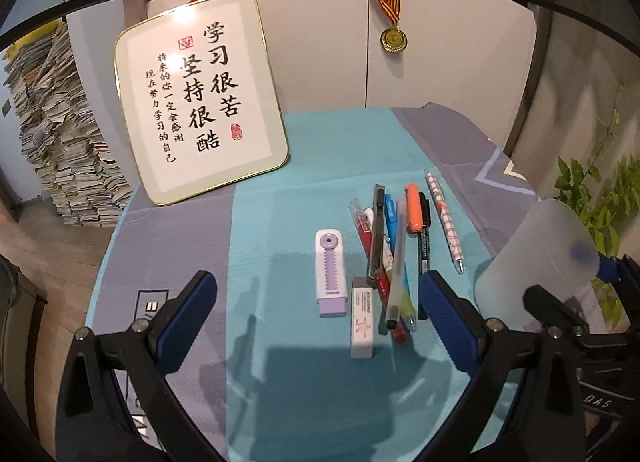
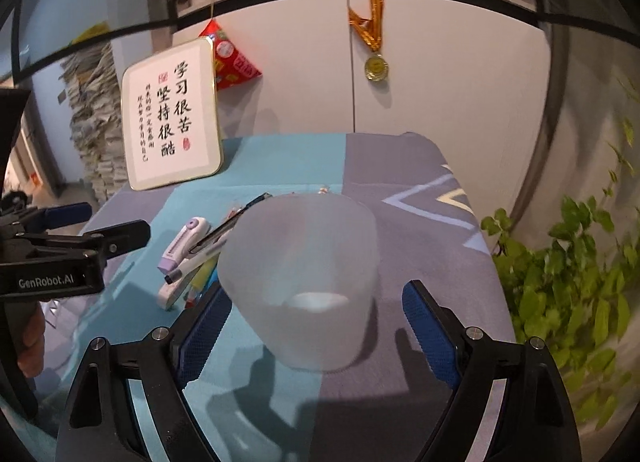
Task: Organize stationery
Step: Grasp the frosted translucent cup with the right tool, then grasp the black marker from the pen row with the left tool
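- Right wrist view: my right gripper (image 2: 316, 326) had its jaws spread wide around the frosted cup (image 2: 300, 282), pads flanking it without clamping; I could not tell whether the left pad touched.
- The cup stood upright on the cloth (image 2: 400, 222), mouth up, straight ahead between the fingers.
- My left gripper (image 1: 320, 314) was also apart and empty, with the white eraser (image 1: 363, 318) and the purple eraser (image 1: 331, 274) between its pads.
- The pens (image 1: 394, 250) lay bunched, long axes running away from me, nearer the left tool, the cup just to their right.
- Open cloth lay left; the framed sign (image 1: 200, 98) stood well back.
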Demonstrator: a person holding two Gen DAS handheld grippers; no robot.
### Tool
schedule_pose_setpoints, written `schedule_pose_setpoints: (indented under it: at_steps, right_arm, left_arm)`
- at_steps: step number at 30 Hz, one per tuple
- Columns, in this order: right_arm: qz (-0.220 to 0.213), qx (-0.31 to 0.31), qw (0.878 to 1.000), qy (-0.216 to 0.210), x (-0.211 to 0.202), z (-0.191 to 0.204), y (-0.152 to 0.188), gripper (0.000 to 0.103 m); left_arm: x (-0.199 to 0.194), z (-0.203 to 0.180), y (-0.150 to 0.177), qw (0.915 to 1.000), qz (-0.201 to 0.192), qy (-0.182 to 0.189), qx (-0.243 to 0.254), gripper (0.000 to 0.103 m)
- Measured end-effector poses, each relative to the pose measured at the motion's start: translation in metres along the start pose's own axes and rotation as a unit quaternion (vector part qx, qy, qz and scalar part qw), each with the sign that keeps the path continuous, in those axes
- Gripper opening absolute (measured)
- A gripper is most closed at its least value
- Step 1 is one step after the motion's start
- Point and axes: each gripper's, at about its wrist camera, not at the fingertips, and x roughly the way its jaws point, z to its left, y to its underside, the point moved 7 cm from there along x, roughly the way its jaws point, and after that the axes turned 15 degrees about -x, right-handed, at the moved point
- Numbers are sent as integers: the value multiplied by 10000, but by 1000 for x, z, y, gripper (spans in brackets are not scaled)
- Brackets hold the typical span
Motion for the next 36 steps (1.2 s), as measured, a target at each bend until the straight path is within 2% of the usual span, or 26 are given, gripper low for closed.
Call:
schedule_pose_setpoints:
  at_steps: [4, 5, 6, 7, 13, 16, 18, 21, 23, 27, 28, 30, 34, 36]
  right_arm:
    - [-16, -46, 9999, -127, 12, 3, -6, 88]
    - [-20, -75, 9999, -86, 15, 3, -7, 83]
    - [-6, -86, 10000, -19, 17, 1, -6, 73]
    - [-8, -90, 10000, -10, 17, -1, -5, 72]
    - [93, -73, 9992, 394, 8, -39, 8, 72]
    - [64, 0, 9996, 281, 9, -45, 10, 72]
    - [26, -70, 9995, 301, 10, -43, 9, 72]
    - [-67, -171, 9995, 273, 10, -38, 9, 76]
    - [-137, -117, 9997, 138, 10, -36, 11, 85]
    - [-211, 17, 9998, 7, 10, -37, 12, 85]
    - [-221, 70, 9997, -16, 10, -38, 13, 85]
    - [-213, 161, 9996, -43, 11, -41, 14, 85]
    - [-205, 332, 9992, -18, 12, -44, 15, 85]
    - [-224, 353, 9991, 53, 10, -46, 16, 85]
  left_arm:
    - [13, -2, 0, 9999, 115, -44, -9, 95]
    - [17, -4, -1, 9999, 131, -48, -6, 91]
    - [21, -7, -3, 9999, 147, -42, 16, 86]
    - [26, -11, -5, 9998, 184, -29, 71, 84]
    - [53, -32, -14, 9988, 283, -6, 389, 76]
    - [68, -40, -18, 9978, 359, -38, 558, 63]
    - [76, -41, -20, 9974, 453, -53, 564, 47]
    - [87, -40, -21, 9967, 630, -6, 517, 45]
    - [90, -39, -20, 9961, 697, -24, 537, 45]
    - [92, -44, -15, 9948, 729, -21, 706, 43]
    - [92, -45, -14, 9945, 707, -48, 773, 39]
    - [92, -50, -8, 9934, 800, 108, 810, 11]
    - [88, -50, -2, 9928, 964, 201, 683, 9]
    - [81, -42, 4, 9918, 1160, 399, 362, 8]
